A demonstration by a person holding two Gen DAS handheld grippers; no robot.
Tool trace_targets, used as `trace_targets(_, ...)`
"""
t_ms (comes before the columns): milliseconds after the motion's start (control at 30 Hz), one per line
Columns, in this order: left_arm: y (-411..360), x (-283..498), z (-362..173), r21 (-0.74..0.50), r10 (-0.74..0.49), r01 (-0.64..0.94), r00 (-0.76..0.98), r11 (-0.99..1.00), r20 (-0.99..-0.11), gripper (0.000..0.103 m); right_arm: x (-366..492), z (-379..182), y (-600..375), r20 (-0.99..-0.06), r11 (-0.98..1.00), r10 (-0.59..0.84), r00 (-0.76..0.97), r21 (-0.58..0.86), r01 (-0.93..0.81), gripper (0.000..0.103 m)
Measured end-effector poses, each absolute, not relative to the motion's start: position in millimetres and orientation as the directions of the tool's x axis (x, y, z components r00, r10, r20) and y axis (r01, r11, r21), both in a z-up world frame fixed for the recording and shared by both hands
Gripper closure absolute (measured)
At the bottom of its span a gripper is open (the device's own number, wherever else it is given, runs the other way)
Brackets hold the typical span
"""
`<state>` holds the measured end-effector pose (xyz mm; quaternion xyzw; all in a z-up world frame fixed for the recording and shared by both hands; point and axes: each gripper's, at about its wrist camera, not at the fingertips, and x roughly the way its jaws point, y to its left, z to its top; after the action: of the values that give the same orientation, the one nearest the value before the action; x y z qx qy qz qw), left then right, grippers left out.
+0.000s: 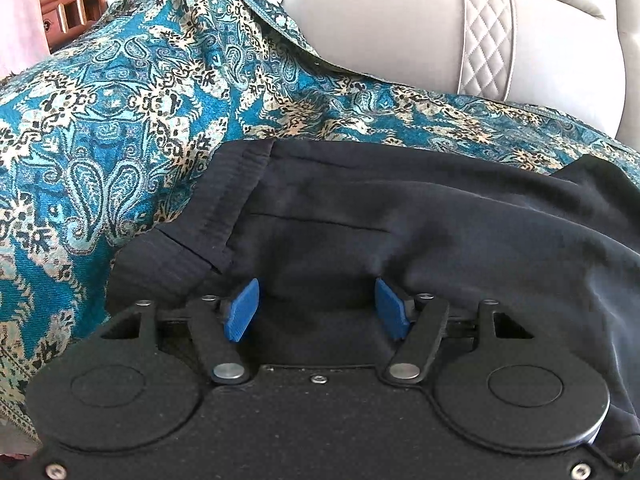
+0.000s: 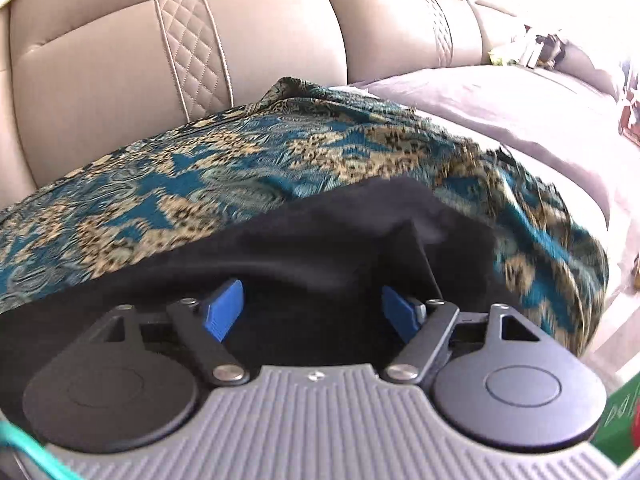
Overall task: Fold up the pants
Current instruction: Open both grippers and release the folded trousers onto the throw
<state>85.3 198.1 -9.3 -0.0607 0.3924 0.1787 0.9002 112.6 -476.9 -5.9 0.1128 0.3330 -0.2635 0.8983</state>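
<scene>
Black, smooth cloth fills the lower middle of the left wrist view: the pants (image 1: 400, 224) lie spread on a teal and gold patterned throw (image 1: 120, 120) draped over a beige leather sofa (image 1: 380, 20). Their ribbed waistband (image 1: 224, 204) runs diagonally at centre left, its end turned back in a small flap, and a thin seam line crosses the fabric just right of it. Soft creases gather near the bottom centre, where the left gripper (image 1: 316, 304) hovers with its blue pads apart, cloth lying between them but not pinched.

From the right wrist view the pants (image 2: 320, 240) show as a dark mass with a folded corner, edged by the throw (image 2: 240, 160) at centre. The right gripper (image 2: 312, 308) stands wide, clasping nothing.
</scene>
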Motion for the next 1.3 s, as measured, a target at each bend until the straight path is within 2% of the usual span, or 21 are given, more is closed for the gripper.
trace_targets(200,197.2,86.0,-9.2,0.043,0.284,-0.373,0.623,0.927,-0.729,0.039,130.3,-3.3,-484.3,-0.639,0.843,-0.415,0.648,-0.002,0.538,0.040)
trace_targets(267,197.3,86.0,-9.4,0.049,0.287,-0.371,0.622,0.927,-0.729,0.039,137.9,-1.9,-484.5,-0.626,0.842,-0.439,0.645,-0.036,0.538,0.065)
trace_targets(367,197.6,86.6,-9.8,0.053,0.288,-0.369,0.619,0.928,-0.730,0.038,154.3,-2.3,-485.5,-0.615,0.823,-0.499,0.610,-0.117,0.556,0.073)
trace_targets(433,197.3,87.3,-10.0,0.059,0.294,-0.372,0.616,0.926,-0.731,0.037,164.6,-2.2,-489.0,-0.609,0.824,-0.512,0.605,-0.150,0.546,0.073)
trace_targets(533,196.7,87.3,-10.0,0.066,0.299,-0.371,0.615,0.926,-0.730,0.036,171.5,2.2,-501.5,-0.630,0.833,-0.475,0.614,-0.096,0.546,0.071)
trace_targets(600,196.9,87.2,-10.0,0.066,0.298,-0.371,0.615,0.926,-0.730,0.036,170.5,9.7,-506.3,-0.644,0.830,-0.450,0.619,-0.044,0.557,0.056)
trace_targets(700,196.9,87.0,-10.0,0.067,0.299,-0.370,0.615,0.926,-0.729,0.036,157.9,20.2,-492.9,-0.607,0.858,-0.416,0.678,-0.014,0.514,0.051)
trace_targets(767,196.9,87.0,-10.0,0.069,0.300,-0.370,0.616,0.926,-0.729,0.036,149.5,27.4,-474.2,-0.583,0.887,-0.393,0.711,-0.038,0.460,0.040)
trace_targets(867,197.8,86.3,-10.3,0.072,0.300,-0.366,0.619,0.928,-0.726,0.036,134.7,38.2,-442.8,-0.575,0.933,-0.298,0.762,-0.007,0.359,0.036)
trace_targets(1000,196.6,85.3,-10.9,0.080,0.306,-0.363,0.623,0.928,-0.720,0.036,115.2,39.6,-383.4,-0.586,0.979,-0.088,0.805,0.099,0.179,0.035)
trace_targets(1133,194.2,84.6,-11.6,0.097,0.315,-0.356,0.628,0.929,-0.711,0.036,102.1,29.7,-292.9,-0.600,0.993,0.101,0.794,0.108,-0.045,0.035)
trace_targets(1300,195.8,83.5,-11.8,0.094,0.308,-0.346,0.636,0.933,-0.708,0.036,109.4,8.1,-193.8,-0.615,0.979,0.181,0.767,0.034,-0.203,0.036)
